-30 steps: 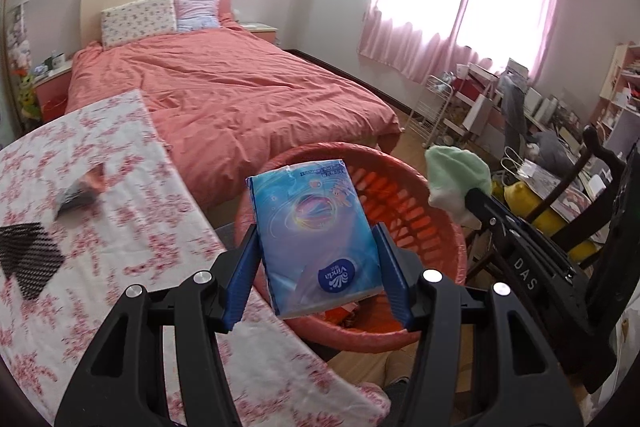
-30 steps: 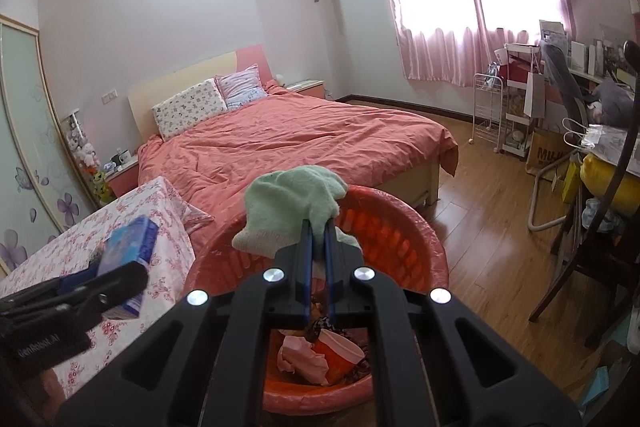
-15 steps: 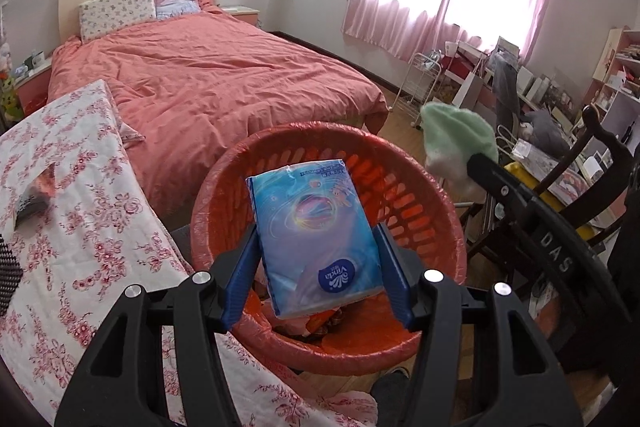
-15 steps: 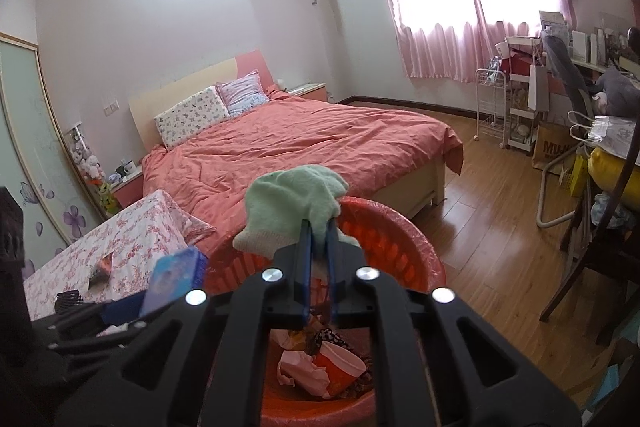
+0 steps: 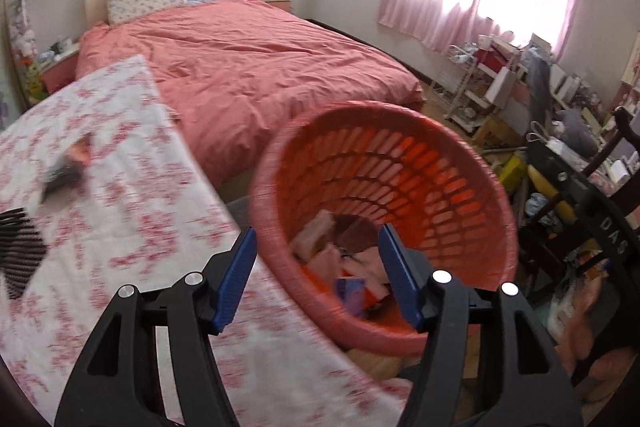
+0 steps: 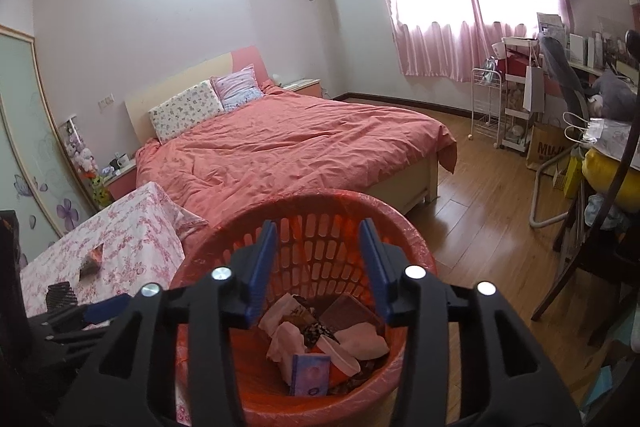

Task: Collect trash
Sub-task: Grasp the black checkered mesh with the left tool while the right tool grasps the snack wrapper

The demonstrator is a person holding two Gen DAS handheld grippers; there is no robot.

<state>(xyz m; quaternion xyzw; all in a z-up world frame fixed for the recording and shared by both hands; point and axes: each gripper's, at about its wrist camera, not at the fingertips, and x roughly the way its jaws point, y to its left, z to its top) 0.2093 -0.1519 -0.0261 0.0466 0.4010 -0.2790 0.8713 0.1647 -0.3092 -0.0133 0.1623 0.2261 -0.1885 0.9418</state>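
Two grippers: both are seen with blue-padded fingers spread apart and nothing held between them.
Left gripper (image 5: 316, 247): its jaws are parted over the near rim of the round orange-red plastic slatted basket (image 5: 460, 163); the view is blurred by motion.
Right gripper (image 6: 318, 247): it is held directly above the basket (image 6: 416, 251), fingers wide, the contents framed between them.
Basket: it stands on the wooden floor (image 6: 480, 211) between the table and the bed, just beside the table edge.
Trash in basket: a blue rectangular tissue packet (image 6: 311, 374) lies on top near the front, with crumpled pale pink and white wrappers (image 6: 288, 341) and a brown flat packet (image 6: 348, 313) around it – the same heap shows blurred in the left view, the blue packet (image 5: 351, 291) included.
Table: a surface covered by a white cloth with red floral print (image 5: 132, 211) lies to the left of the basket.
Left on the table: a small crumpled dark-and-orange wrapper (image 6: 91, 261) and a black mesh-patterned piece (image 6: 61, 293) rest well apart from the basket – both also visible in the left view, wrapper (image 5: 68, 171) and mesh piece (image 5: 20, 255).
Background: a bed with a coral-pink quilt (image 6: 288, 147) and pink curtains (image 6: 440, 27) over a bright window.
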